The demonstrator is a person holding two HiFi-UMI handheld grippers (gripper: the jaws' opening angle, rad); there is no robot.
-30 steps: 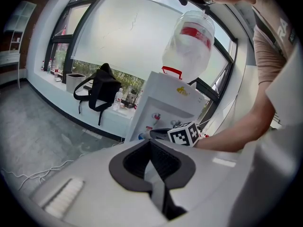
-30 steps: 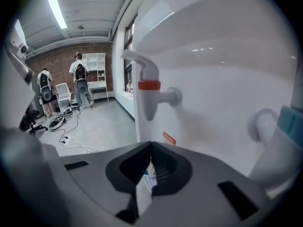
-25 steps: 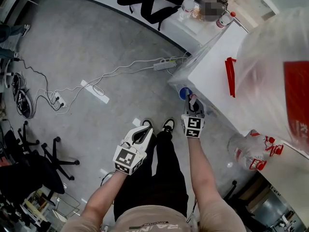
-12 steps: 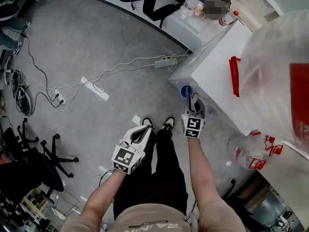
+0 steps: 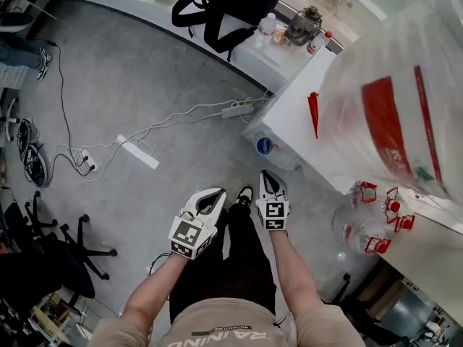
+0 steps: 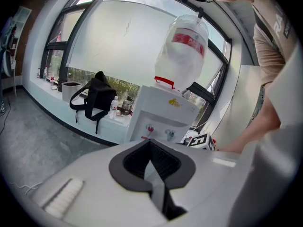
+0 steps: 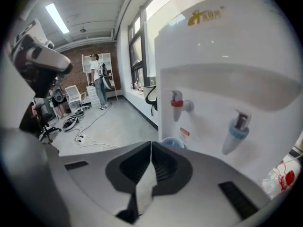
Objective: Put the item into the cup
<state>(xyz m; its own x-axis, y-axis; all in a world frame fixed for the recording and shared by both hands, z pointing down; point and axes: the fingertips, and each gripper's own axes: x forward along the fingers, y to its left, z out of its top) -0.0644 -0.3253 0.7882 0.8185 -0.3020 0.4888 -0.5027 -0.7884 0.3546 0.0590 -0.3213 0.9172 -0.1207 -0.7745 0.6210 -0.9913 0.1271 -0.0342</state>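
Note:
A small blue cup [image 5: 265,146] stands in the white water dispenser's [image 5: 300,125] recess, below its taps. In the right gripper view the cup's rim [image 7: 171,142] shows just over the jaws, under the red tap [image 7: 177,103]; a blue tap [image 7: 236,126] is to its right. My right gripper [image 5: 271,176] hovers a short way in front of the cup, shut and holding nothing [image 7: 151,146]. My left gripper [image 5: 210,196] hangs lower left over the floor, also shut and empty [image 6: 150,144]. No loose item shows in any view.
A large water bottle with a red label [image 5: 391,114] tops the dispenser. Spare jugs [image 5: 369,223] lie to its right. A power strip with cables [image 5: 237,110] crosses the floor. A black backpack [image 5: 224,6] and bottles [image 5: 266,29] sit on the ledge. Office chairs [image 5: 79,244] stand left.
My right gripper has drawn back from the cup toward the person's body. The head view has swung, showing more of the dispenser's top. The left gripper has barely moved.

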